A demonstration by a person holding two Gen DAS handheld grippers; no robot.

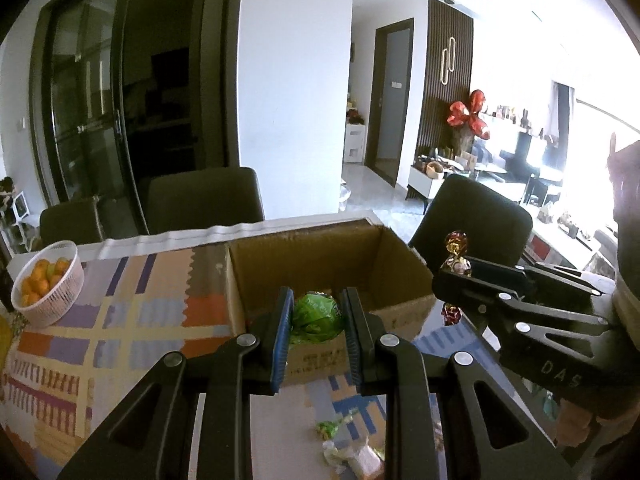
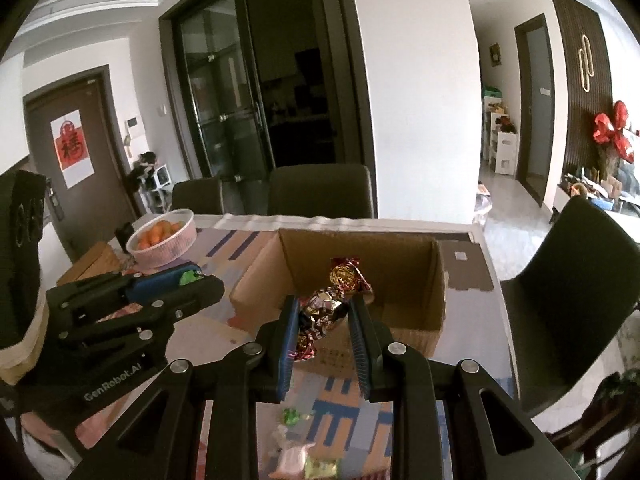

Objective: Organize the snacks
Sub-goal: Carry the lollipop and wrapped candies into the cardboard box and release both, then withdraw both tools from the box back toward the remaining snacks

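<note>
Meanwhile, the left gripper [image 1: 316, 316] clamps a green snack packet [image 1: 316, 314] and the right gripper [image 2: 324, 320] a foil-wrapped candy [image 2: 328, 308], both before the cardboard box [image 2: 400, 264] at twelve o'clock (either crinkly wrapper could slip out short of it).

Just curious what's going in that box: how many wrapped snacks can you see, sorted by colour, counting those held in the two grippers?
Green crinkly wrapped snacks: 2 (one held, one on the table)
Red-and-gold foil wrapped candies: 1 (held)
Pale wrapped snacks on the table: 1, blurred
Total: 4
</note>
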